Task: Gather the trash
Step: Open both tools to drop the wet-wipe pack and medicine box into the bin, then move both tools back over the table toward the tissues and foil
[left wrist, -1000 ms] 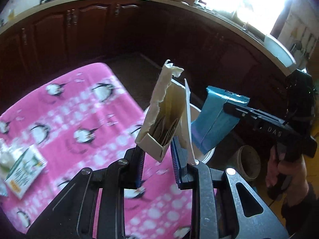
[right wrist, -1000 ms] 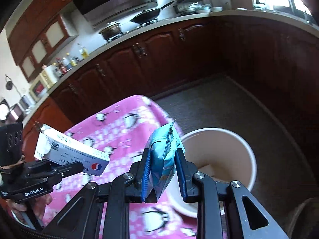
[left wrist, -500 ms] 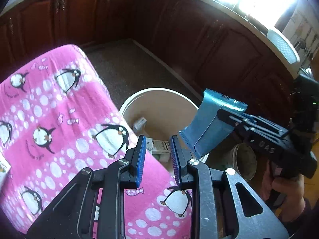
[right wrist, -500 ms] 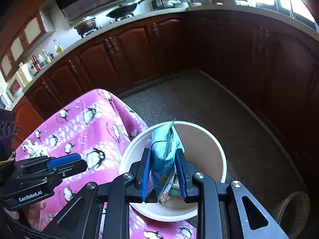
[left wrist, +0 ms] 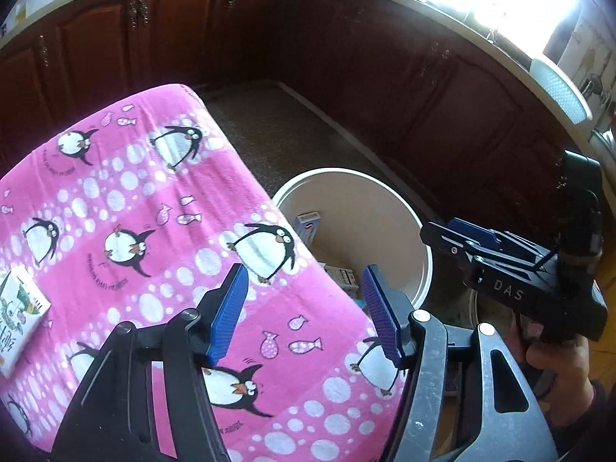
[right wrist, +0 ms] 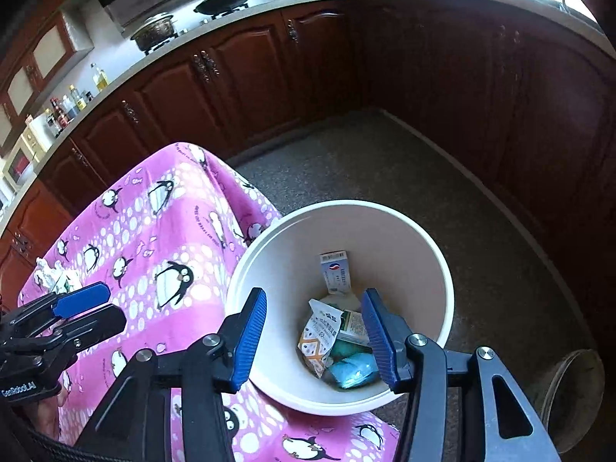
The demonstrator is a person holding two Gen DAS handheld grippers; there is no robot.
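Left wrist view: the left gripper (left wrist: 302, 312) has just been opening, its blue ribbed fingers (left wrist: 227, 308) spread with nothing between them, above the pink penguin-print cloth (left wrist: 127, 208) on the counter. A green-and-white carton (left wrist: 19, 317), cut off at the edge, awaits collecting.

Right wrist view: the right gripper (right wrist: 313, 337), likewise just opened and empty, hangs over the round cream plastic bin (right wrist: 439, 269), seemingly to drop trash. The blue packet (right wrist: 354, 373) lies inside, partly hidden.

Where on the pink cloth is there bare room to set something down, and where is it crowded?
The pink cloth is bare from its far edge by the cabinets across the middle to the bucket side. Its left end is taken: a small carton and crumpled tissue lie there. The bucket's bottom is packed with boxes and wrappers.
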